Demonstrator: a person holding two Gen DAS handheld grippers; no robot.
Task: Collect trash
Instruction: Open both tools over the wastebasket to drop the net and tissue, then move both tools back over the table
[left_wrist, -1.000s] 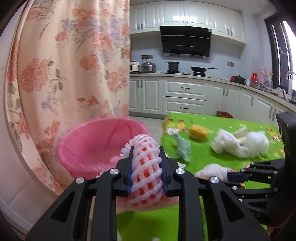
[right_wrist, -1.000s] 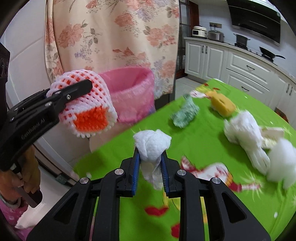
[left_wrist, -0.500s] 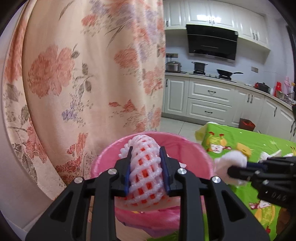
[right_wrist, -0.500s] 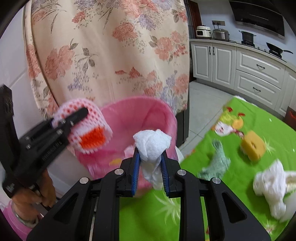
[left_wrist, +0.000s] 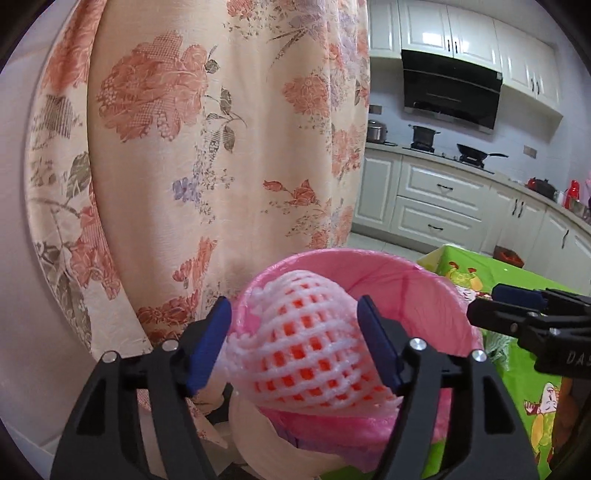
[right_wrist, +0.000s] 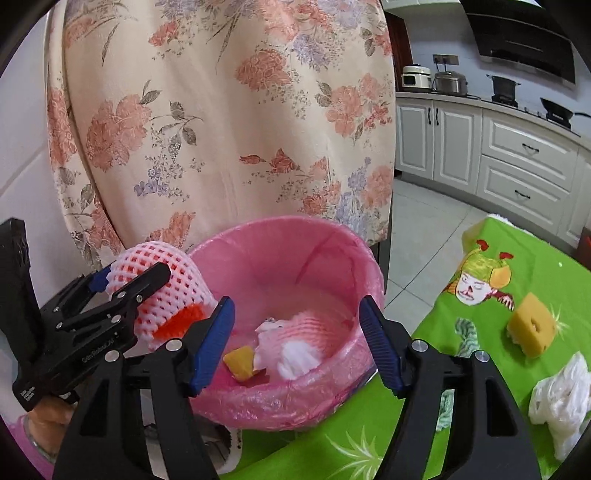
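Risk of foam fruit net (left_wrist: 310, 339) missing the pink-lined bin (left_wrist: 417, 280).
Left wrist view: the left gripper (left_wrist: 295, 341) is opening, pads off the net, which hangs between the jaws at the bin's near rim; released here it may tip outside. Right wrist view: the right gripper (right_wrist: 297, 341) is opening, empty, over the bin, a white wad (right_wrist: 295, 356) inside; the net (right_wrist: 162, 291) sits beside the rim, sponge (right_wrist: 532, 328) and plastic bag (right_wrist: 557, 402) wait on the counter (right_wrist: 369, 432).
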